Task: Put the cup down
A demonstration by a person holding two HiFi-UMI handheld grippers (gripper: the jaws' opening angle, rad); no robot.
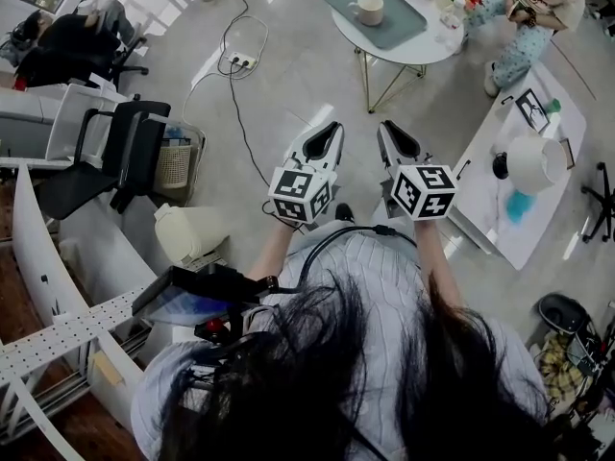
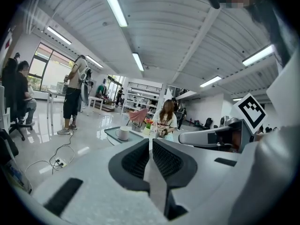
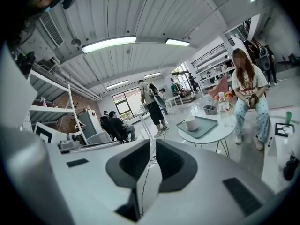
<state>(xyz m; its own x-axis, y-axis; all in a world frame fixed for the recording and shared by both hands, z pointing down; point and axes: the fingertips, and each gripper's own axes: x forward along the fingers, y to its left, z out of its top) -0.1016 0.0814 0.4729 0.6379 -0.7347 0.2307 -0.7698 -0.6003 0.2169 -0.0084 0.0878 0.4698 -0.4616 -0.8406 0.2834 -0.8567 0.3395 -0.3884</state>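
In the head view we hold the left hand-held gripper (image 1: 332, 128) and right hand-held gripper (image 1: 387, 126) side by side, with the cup (image 1: 368, 9) on a tray (image 1: 399, 25) well ahead of both. In the left gripper view we see the jaws pressed together and empty, the cup (image 2: 123, 133) ahead and slightly left. In the right gripper view the jaws are likewise pressed together, the cup (image 3: 191, 123) ahead and to the right.

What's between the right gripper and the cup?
Only bare floor, then the table and the tray under the cup, as the head view shows. The right gripper is shut and empty.
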